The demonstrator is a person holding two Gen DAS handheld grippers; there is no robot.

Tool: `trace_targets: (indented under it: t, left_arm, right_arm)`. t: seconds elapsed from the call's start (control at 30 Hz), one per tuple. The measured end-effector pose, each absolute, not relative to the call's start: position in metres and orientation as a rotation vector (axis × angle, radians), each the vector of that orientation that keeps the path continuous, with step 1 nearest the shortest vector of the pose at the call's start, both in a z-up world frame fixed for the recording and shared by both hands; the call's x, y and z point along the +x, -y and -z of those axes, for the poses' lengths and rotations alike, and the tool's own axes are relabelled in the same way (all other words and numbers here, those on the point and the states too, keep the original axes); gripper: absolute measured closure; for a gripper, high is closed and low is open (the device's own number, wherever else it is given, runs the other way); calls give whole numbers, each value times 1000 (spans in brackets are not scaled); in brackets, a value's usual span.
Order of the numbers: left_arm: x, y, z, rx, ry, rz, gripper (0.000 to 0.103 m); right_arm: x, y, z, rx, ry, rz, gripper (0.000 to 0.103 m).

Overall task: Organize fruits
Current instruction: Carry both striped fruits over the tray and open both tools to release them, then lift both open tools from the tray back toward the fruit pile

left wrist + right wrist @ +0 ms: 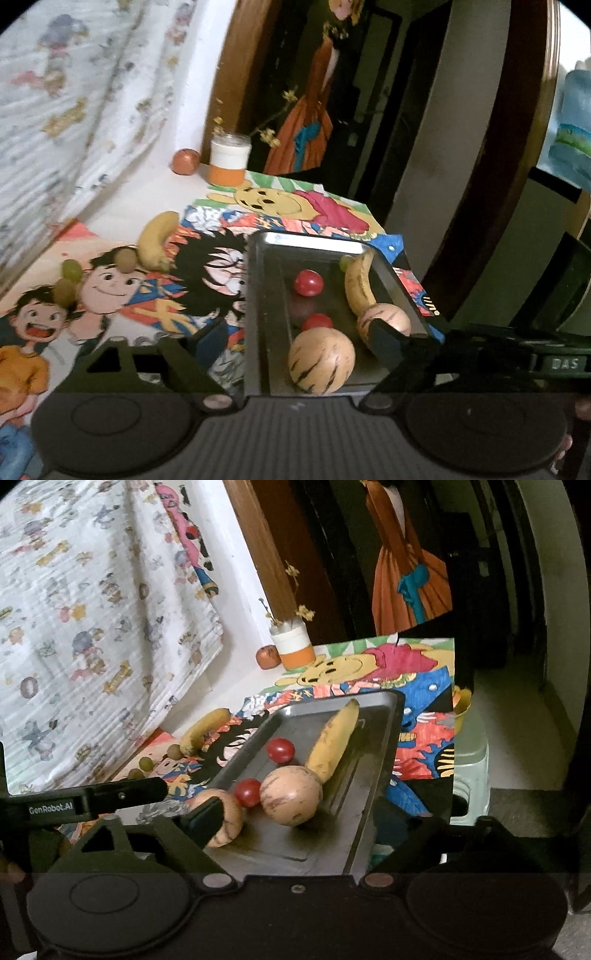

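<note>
A metal tray (255,295) (380,746) lies on cartoon drawings. It holds a banana (360,284) (334,738), two red tomatoes (308,282) (280,749), two striped tan melons (321,360) (290,795) and a green grape (344,261) at the far corner. To its left on the paper lie a second banana (157,240) (205,731) and three grapes (72,269) (146,763). My left gripper (299,332) stands open over the tray's near end; one finger overlaps the smaller melon (393,317). My right gripper (314,823) is open too, one finger in front of the nearer melon (232,821).
A white and orange jar (229,158) (293,646) with dried flowers and a reddish round fruit (185,161) (268,656) stand at the back. Patterned cloth (92,627) hangs on the left. A pale green stool (472,768) stands beyond the table's right edge.
</note>
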State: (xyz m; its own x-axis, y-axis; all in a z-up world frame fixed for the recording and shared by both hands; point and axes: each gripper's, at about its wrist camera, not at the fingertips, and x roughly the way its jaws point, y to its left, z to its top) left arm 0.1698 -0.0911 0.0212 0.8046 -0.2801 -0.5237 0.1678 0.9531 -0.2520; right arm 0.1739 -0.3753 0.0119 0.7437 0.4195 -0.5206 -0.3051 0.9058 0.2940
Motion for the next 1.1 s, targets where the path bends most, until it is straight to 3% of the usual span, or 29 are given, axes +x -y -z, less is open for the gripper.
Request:
trace_targets:
  t: [0.17, 1.1]
  left_arm:
    - [146, 76, -27, -214, -573, 214, 1]
    - [77, -5, -1, -189, -715, 57, 0]
  right_arm:
    - [149, 367, -24, 169, -598, -387, 1]
    - [92, 277, -16, 30, -838, -398, 1]
